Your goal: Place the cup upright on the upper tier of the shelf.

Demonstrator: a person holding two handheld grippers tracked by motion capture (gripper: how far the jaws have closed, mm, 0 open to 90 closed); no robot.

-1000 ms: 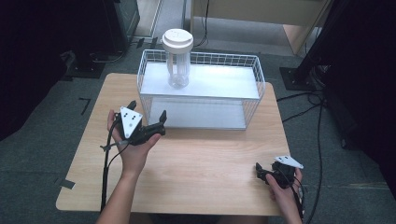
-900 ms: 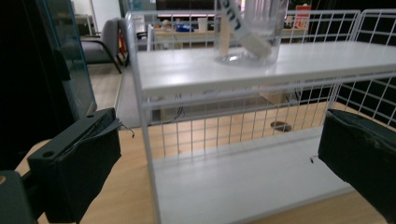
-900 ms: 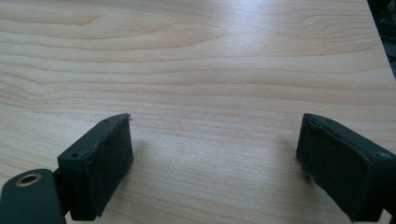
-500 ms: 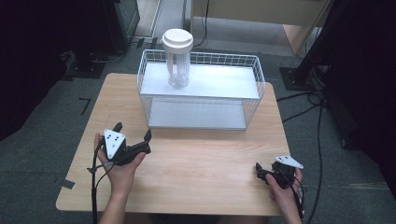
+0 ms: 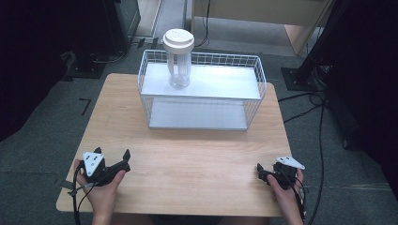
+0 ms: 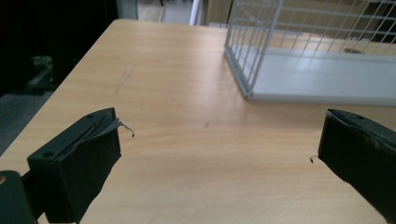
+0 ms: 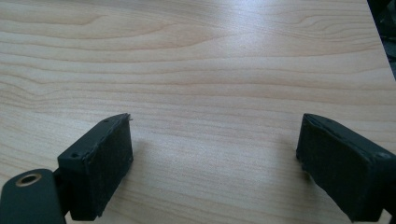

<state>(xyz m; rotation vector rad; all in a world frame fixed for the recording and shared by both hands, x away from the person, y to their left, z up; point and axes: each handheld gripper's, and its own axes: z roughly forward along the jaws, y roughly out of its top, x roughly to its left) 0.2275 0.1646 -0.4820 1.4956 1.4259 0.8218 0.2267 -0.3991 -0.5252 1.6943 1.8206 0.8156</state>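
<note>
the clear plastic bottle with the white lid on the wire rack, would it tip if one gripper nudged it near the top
Probably: the clear plastic bottle with the wide white lid stands tall and narrow on the white wire rack. It looks empty, so likely light. Its smooth sides may be slippery.

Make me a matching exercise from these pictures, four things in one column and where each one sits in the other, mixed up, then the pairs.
Things
1. clear plastic bottle with a white lid
2. white wire basket shelf
3. left gripper
4. right gripper

Places
A. near the front right corner of the light wooden table, jaws open
B. on the far middle of the table
C. upright on the shelf's top level, at its left end
D. near the table's front left corner, jaws open

Pairs: 1-C, 2-B, 3-D, 4-A
</note>
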